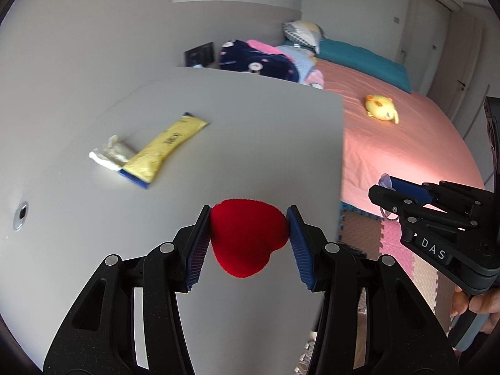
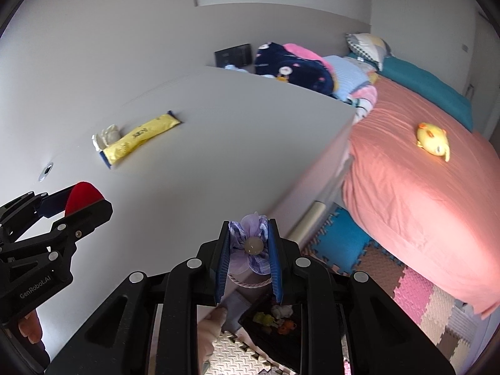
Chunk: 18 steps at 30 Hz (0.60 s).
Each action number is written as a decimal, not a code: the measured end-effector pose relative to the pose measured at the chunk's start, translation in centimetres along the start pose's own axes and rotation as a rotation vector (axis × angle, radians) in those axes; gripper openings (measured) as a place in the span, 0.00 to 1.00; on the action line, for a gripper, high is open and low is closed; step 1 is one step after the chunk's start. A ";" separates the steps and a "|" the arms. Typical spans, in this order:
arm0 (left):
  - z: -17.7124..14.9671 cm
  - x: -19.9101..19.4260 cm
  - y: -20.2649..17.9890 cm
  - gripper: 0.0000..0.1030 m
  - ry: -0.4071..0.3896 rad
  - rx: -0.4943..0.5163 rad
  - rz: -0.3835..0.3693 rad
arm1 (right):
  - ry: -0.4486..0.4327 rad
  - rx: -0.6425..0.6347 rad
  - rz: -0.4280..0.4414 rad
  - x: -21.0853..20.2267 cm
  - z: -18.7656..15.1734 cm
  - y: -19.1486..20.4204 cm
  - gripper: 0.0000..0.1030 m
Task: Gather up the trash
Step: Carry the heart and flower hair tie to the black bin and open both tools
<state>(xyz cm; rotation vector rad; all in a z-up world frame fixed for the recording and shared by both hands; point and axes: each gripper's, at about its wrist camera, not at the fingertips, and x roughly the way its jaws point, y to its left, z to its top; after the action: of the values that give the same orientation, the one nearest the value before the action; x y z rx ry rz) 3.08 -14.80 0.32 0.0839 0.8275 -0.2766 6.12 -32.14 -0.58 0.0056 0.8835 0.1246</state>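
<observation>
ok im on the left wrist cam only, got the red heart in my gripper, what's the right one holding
observer: the right gripper is shut on a purple fabric flower with a pale bead at its centre.
operator: anything hanging off it
observer: yes, a pale cord loop hangs below the flower.
operator: and whats under that gripper
observer: a dark container on the floor mat, with small yellow and orange bits inside.
</observation>
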 end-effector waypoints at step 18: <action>0.3 1.3 -9.8 0.46 0.025 0.164 -0.138 | -0.032 0.156 -0.117 -3.8 -2.9 -9.0 0.22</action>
<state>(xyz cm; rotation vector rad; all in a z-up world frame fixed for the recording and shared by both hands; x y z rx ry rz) 1.49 -24.54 -0.09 0.1847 0.8363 -0.4738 2.45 -41.63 -0.06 0.1014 0.8574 -0.0537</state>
